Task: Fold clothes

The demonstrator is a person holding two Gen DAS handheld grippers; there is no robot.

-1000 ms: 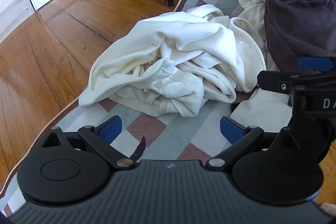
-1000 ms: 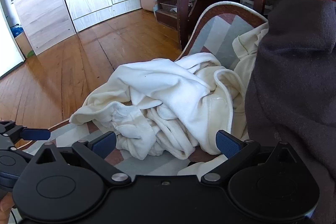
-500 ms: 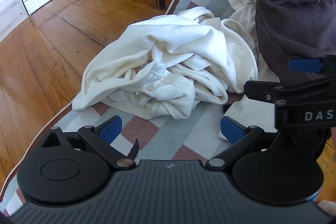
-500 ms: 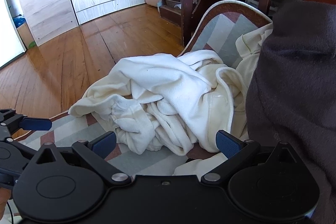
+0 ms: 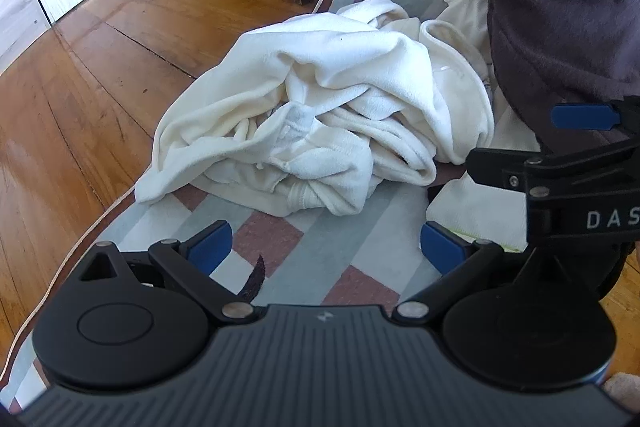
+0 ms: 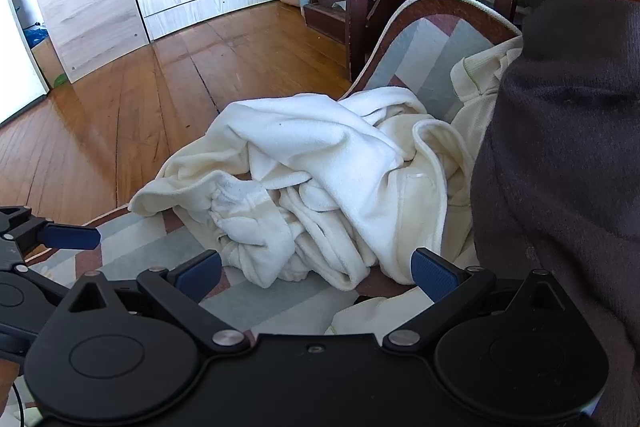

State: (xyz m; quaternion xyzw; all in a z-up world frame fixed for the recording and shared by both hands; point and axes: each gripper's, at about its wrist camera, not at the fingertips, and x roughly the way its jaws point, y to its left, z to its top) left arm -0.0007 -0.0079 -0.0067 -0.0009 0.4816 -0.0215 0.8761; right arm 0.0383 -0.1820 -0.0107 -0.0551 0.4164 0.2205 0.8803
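Nearing the crumpled white garment, both jaws stay spread.

Left gripper: jaws spread wide, nothing between the blue pads, held low and level just short of the white garment, not touching it. Right gripper: jaws equally wide apart, empty, also just short of the garment, pads clear of the cloth. The two grippers sit side by side, near each other; each shows at the edge of the other's view, left and right.
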